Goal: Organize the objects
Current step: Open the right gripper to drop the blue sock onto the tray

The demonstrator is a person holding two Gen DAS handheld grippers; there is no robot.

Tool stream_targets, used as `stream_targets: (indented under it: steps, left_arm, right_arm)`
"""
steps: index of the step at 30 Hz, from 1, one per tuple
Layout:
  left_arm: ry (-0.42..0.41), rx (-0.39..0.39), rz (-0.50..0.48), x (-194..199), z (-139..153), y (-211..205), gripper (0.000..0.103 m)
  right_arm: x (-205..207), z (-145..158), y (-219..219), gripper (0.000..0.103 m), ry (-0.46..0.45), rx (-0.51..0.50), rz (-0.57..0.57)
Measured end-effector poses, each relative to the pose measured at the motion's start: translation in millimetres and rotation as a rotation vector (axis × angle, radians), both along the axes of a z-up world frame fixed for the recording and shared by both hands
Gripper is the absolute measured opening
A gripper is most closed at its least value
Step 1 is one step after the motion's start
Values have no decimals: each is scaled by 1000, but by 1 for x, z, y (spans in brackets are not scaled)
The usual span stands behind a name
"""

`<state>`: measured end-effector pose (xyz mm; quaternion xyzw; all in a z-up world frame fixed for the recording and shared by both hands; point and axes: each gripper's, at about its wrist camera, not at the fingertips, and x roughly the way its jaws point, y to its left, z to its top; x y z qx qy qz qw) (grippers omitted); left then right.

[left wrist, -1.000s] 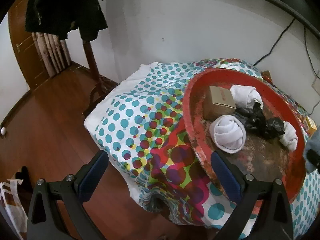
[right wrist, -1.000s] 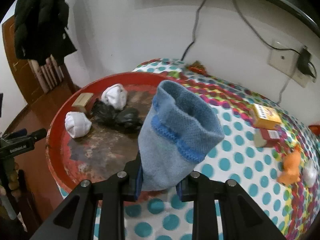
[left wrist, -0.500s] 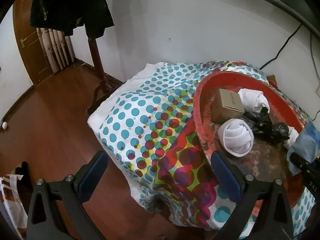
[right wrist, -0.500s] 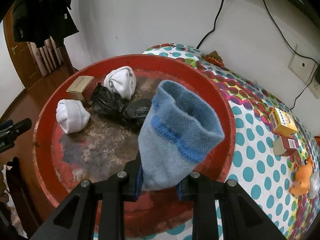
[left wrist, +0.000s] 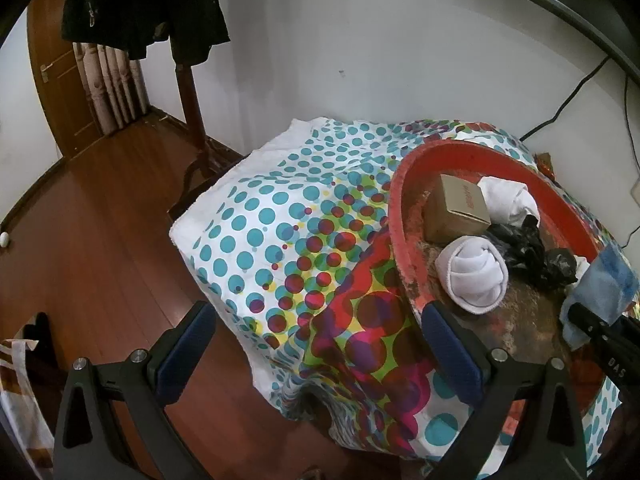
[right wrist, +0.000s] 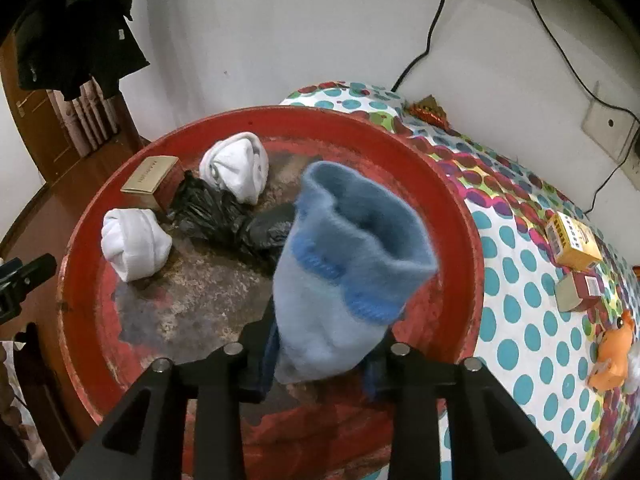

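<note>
My right gripper (right wrist: 320, 364) holds a light blue sock (right wrist: 352, 272) above the worn floor of a big red round tray (right wrist: 452, 216); its jaws stand wider than before around the sock. In the tray lie two rolled white socks (right wrist: 134, 242) (right wrist: 238, 166), a black plastic bag (right wrist: 228, 220) and a small brown box (right wrist: 152, 180). My left gripper (left wrist: 316, 344) is open and empty, low off the table's left corner. From there I see the tray (left wrist: 400, 200), the near white sock (left wrist: 472, 276), the box (left wrist: 456, 208) and the blue sock (left wrist: 600, 288).
The table has a dotted cloth (left wrist: 288, 220). To the right of the tray lie a yellow box (right wrist: 574, 240), a red-and-tan box (right wrist: 578, 290) and an orange toy (right wrist: 610, 352). Cables hang on the wall (right wrist: 420, 52). A coat stand (left wrist: 192, 92) stands on the wooden floor.
My right gripper carried the blue sock forward over the tray, and its jaws have spread wider around it. The left gripper drew back and left a little, still open.
</note>
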<state>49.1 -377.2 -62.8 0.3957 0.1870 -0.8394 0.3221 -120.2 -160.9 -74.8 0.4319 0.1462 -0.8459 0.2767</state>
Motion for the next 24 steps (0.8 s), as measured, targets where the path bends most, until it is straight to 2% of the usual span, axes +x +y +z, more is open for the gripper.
stream_targets:
  steps: [7, 19, 24]
  left_arm:
    - [2, 1, -5, 0, 0, 1, 102]
    - [1, -17, -18, -1, 1, 6, 102]
    - [-9, -30, -24, -5, 0, 9, 102]
  right_arm:
    - [7, 6, 1, 40, 35, 7, 18]
    - [21, 30, 32, 42, 48, -79, 15]
    - [24, 40, 62, 42, 53, -153, -28]
